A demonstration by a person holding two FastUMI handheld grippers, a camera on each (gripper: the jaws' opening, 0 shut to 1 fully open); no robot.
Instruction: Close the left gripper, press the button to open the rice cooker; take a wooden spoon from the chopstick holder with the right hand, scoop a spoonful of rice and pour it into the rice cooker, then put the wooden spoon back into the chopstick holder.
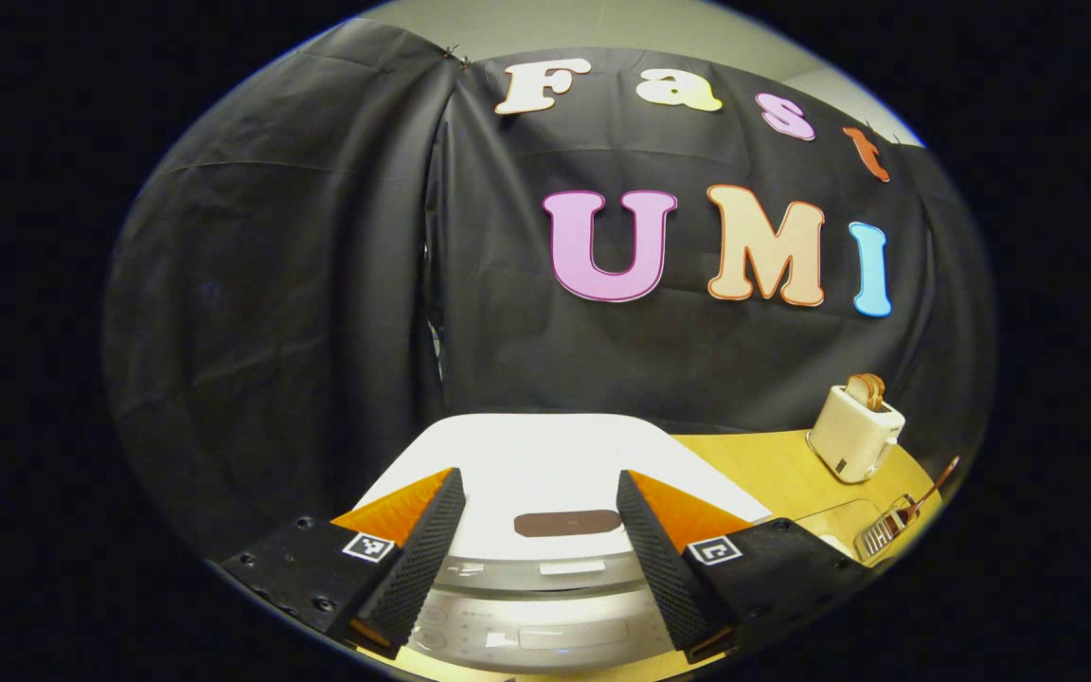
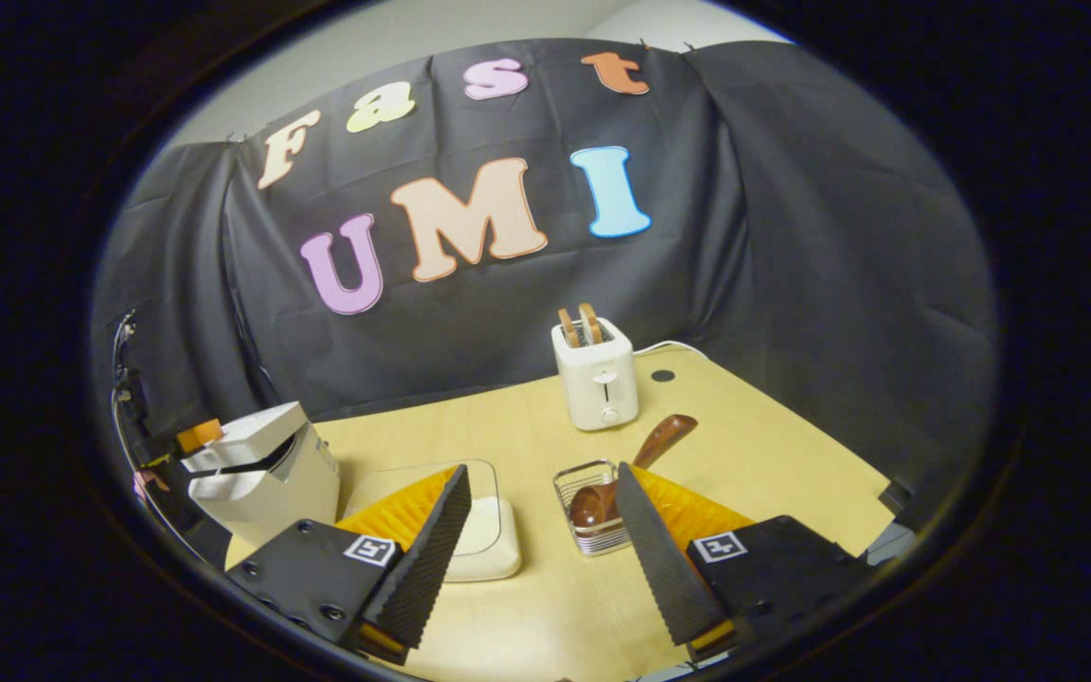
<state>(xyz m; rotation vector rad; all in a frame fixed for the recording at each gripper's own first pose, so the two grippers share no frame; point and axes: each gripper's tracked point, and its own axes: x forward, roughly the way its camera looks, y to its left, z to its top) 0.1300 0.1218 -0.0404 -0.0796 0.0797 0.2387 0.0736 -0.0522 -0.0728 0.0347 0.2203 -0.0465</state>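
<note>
**Left gripper's parked over the cooker but the fingers aren't closed yet**

So your left gripper (image 1: 541, 540) is hanging right over the front of the rice cooker (image 1: 545, 474), fingers spread wide and holding nothing. Makes sense as a setup: the control panel and what looks like the release button sit directly below the gap. But the task wants you to close the fingers first, so you've got one solid tip to poke with instead of two that straddle the button. From the right gripper view, the cooker lid (image 2: 242, 436) looks cracked open or tilted a bit; honestly I can't tell whether it's latched.

Your right gripper (image 2: 541, 559) is also wide open and empty, hovering low over the table (image 2: 773, 455), lined up between the rice dish (image 2: 493, 545) and the chopstick holder (image 2: 593, 521). Good staging spot, I'd say, since both things you need are right ahead.

The wooden spoon (image 2: 640, 459) sits in the holder, bowl end down inside the wire basket, handle leaning up and away toward the back right, near the toaster (image 2: 596, 379). Its long axis runs diagonally, so you'd probably want to come at the handle from the side, across that lean.
</note>
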